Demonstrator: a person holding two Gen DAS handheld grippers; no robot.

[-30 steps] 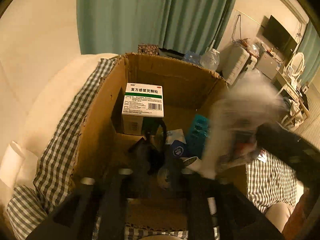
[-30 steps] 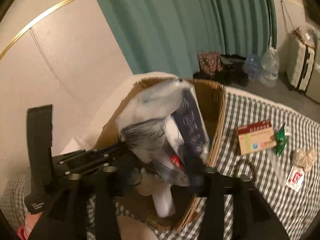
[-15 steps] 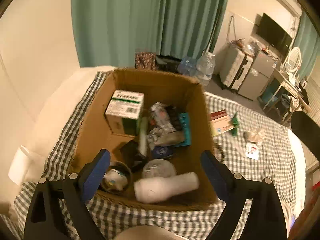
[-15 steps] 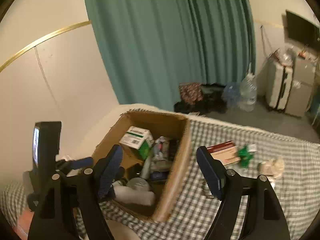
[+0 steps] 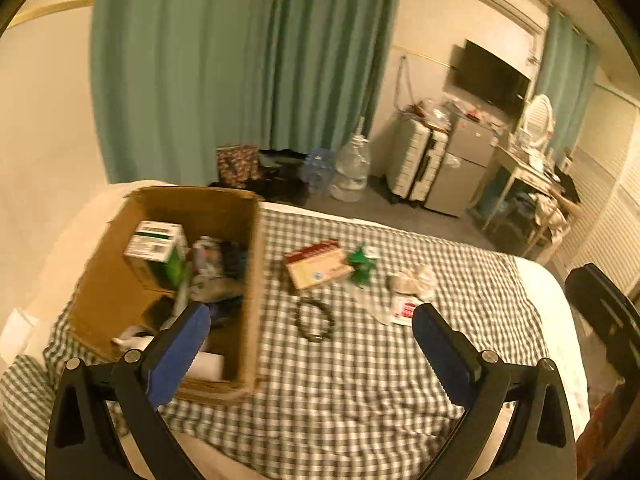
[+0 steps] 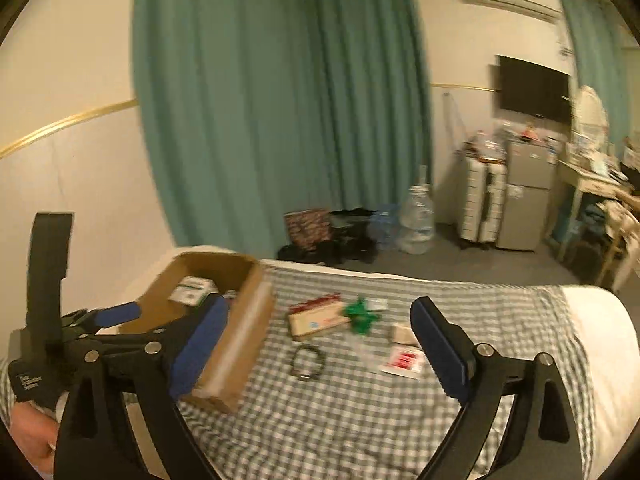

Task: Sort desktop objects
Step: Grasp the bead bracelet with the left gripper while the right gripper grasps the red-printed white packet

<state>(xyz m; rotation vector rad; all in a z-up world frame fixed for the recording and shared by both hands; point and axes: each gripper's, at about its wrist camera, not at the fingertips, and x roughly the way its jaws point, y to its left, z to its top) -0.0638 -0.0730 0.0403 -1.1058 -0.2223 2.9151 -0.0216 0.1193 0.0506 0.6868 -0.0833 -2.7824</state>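
Left wrist view: left gripper jaws opening wide, nothing between them; right gripper likewise. Red box, green toy and bracelet lie on the bed, right of the carton.

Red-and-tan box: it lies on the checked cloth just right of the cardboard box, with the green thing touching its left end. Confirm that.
One detail is wrong. The green thing sits at the right end of the red-and-tan box, not the left. Both wrist views show this. The rest holds: it lies on the checked cloth, just right of the cardboard box.
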